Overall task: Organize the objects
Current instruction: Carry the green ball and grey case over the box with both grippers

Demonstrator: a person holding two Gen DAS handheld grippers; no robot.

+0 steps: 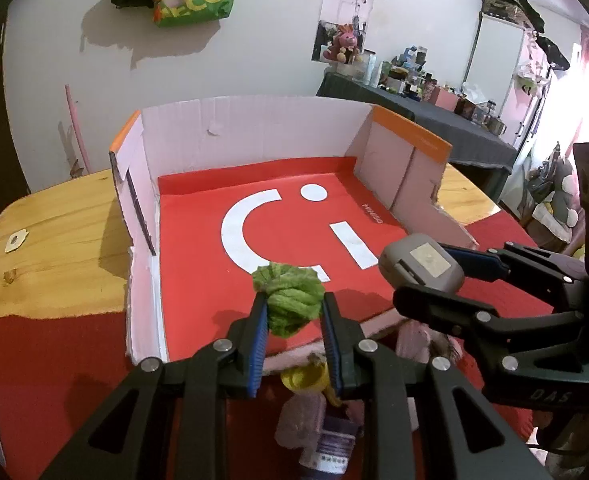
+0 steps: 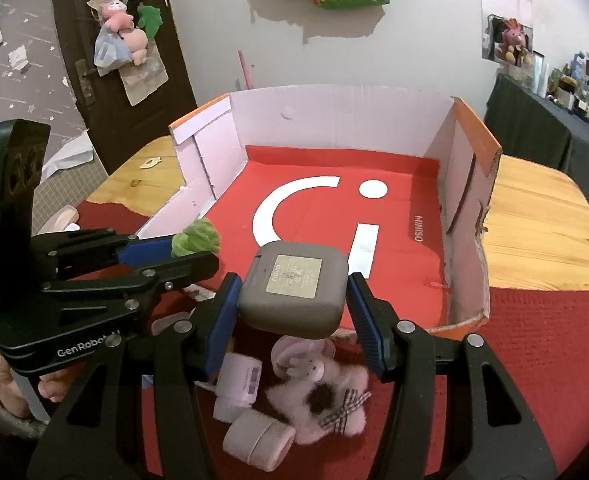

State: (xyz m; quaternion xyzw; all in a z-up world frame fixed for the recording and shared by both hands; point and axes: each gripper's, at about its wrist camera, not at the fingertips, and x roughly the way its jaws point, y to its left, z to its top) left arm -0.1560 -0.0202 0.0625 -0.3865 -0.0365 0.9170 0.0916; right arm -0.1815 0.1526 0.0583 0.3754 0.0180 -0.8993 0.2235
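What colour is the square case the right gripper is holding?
Grey, with a pale label on top: the square case, clearest in the right wrist view, held in the right gripper.

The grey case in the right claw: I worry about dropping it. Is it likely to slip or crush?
The grey case looks rigid, so crushing seems unlikely. Its smooth rounded corners might slip, though ribbed blue pads clamp opposite sides. Probably light for its size.

I count 2 grippers, the left gripper (image 1: 294, 312) and the right gripper (image 2: 294, 296). I see 1 open cardboard box (image 2: 334, 108), 1 green fuzzy ball (image 1: 290, 300) and 1 grey rounded case (image 2: 294, 292). On the red cloth I count 1 pink plush toy (image 2: 326, 392) and 2 pale cylindrical containers (image 2: 258, 436).
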